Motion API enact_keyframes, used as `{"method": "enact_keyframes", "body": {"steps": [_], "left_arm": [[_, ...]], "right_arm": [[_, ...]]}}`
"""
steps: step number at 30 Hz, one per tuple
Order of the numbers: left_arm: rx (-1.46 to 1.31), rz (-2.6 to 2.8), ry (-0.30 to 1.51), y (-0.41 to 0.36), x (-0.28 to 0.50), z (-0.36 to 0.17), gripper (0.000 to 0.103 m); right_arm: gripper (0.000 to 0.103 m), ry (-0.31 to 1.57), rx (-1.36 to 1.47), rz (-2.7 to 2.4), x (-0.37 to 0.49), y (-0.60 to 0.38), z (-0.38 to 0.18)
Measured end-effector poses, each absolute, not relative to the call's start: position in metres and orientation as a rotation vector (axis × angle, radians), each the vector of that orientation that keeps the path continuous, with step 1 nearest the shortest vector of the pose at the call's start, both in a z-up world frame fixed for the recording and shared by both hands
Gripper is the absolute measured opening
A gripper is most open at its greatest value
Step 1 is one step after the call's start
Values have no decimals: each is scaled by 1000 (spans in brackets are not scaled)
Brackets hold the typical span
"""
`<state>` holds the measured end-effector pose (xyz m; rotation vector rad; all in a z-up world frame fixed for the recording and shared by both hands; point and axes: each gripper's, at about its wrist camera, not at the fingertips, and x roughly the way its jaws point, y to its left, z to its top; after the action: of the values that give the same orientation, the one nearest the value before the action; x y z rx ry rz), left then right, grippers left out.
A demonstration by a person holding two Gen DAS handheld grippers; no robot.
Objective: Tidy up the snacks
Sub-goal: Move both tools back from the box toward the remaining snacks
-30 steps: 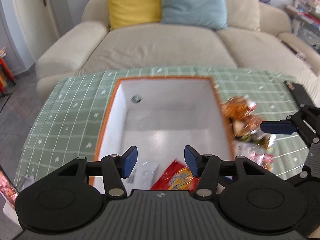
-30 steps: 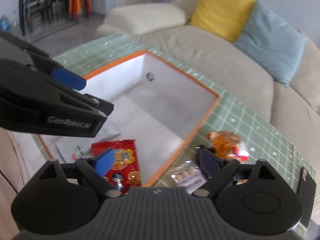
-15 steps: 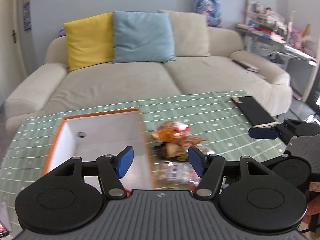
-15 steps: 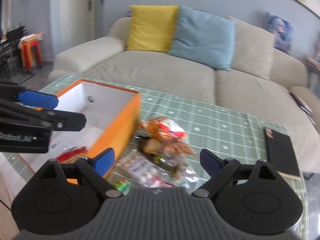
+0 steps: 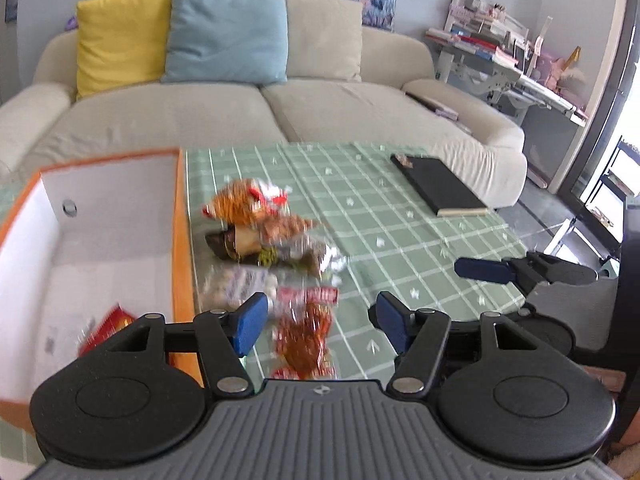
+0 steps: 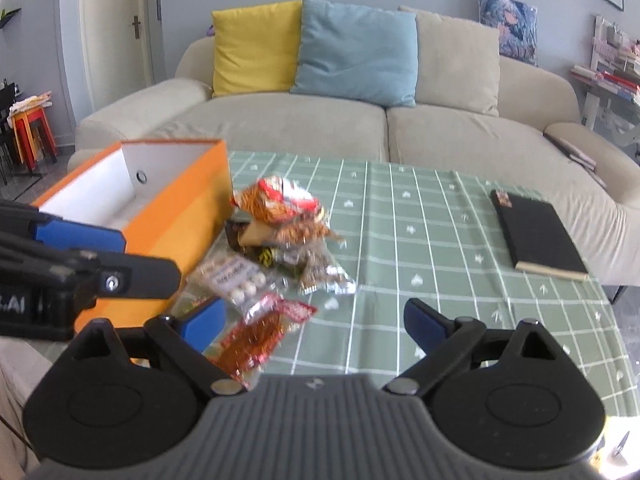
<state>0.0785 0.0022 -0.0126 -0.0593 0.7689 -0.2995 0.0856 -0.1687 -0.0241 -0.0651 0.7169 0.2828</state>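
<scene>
Writing: white letters ".AI" on the side of the left tool [image 6: 108,256], seen from the right wrist; packet print too blurred to read.
Box: orange box [image 5: 181,248], white inside, on the green checked bench [image 5: 400,240]; a red packet [image 5: 108,320] lies in it.
Snacks: heap of snack packets [image 5: 272,236] on the bench just beside the box, crinkly, orange, red and clear.
Left tool [image 5: 318,318]: jaws wide, just opened further, empty, above a red-brown packet [image 5: 306,340].
Right tool [image 6: 316,322]: jaws wide, empty.
Book: black book [image 6: 536,236] well apart.

The snack packets [image 5: 276,240] are motion-blurred, their print unreadable. The orange box [image 5: 182,248] is cut off by the left edge. Its red packet [image 5: 108,322] sits half hidden.
</scene>
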Motion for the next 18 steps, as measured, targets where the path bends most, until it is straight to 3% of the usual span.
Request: {"method": "enact_keyframes", "body": {"steps": [6, 9, 12, 14, 18], "left_arm": [[-103, -272, 835, 2, 81, -34, 69], [-71, -243, 835, 0, 81, -39, 62], [7, -203, 848, -4, 84, -42, 60], [96, -148, 879, -11, 91, -47, 51], [166, -122, 884, -12, 92, -49, 50]], "right_arm": [[83, 758, -74, 303, 87, -168, -50], [77, 795, -44, 302, 94, -172, -61], [73, 835, 33, 307, 103, -175, -70], [72, 850, 99, 337, 110, -175, -75], [65, 872, 164, 374, 125, -165, -88]]}}
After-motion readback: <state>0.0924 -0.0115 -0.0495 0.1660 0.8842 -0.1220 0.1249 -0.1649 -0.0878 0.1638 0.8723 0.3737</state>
